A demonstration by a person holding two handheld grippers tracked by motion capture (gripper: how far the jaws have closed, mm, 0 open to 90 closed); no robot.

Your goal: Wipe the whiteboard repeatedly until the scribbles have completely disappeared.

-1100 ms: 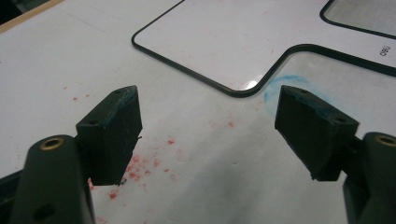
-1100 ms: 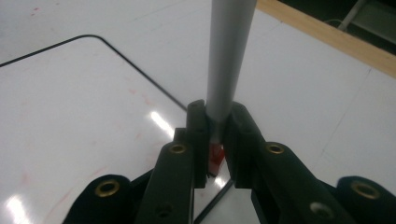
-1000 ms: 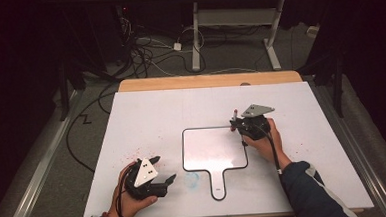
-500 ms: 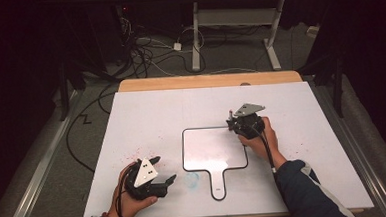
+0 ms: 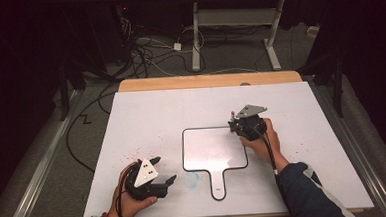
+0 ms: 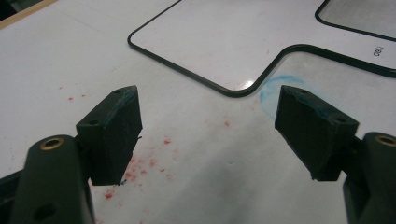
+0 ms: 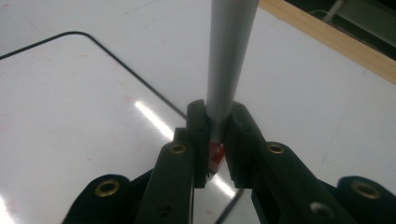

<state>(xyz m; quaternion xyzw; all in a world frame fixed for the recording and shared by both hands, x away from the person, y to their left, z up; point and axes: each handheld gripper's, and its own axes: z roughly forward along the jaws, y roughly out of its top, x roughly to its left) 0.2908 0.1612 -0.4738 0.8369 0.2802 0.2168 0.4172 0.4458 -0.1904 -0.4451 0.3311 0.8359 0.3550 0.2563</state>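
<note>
marker (image 7: 231, 56) top beyond frame edge

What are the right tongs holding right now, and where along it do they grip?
The right tongs are shut on a grey marker, gripping it near its lower end, just above a red part. The left tongs are open and hold nothing.

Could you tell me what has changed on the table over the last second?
The right gripper, still shut on the marker, drifted slightly toward the near-left and now sits at the right edge of the whiteboard. The left gripper stayed open in place near the table's front edge, and the whiteboard did not move.
</note>
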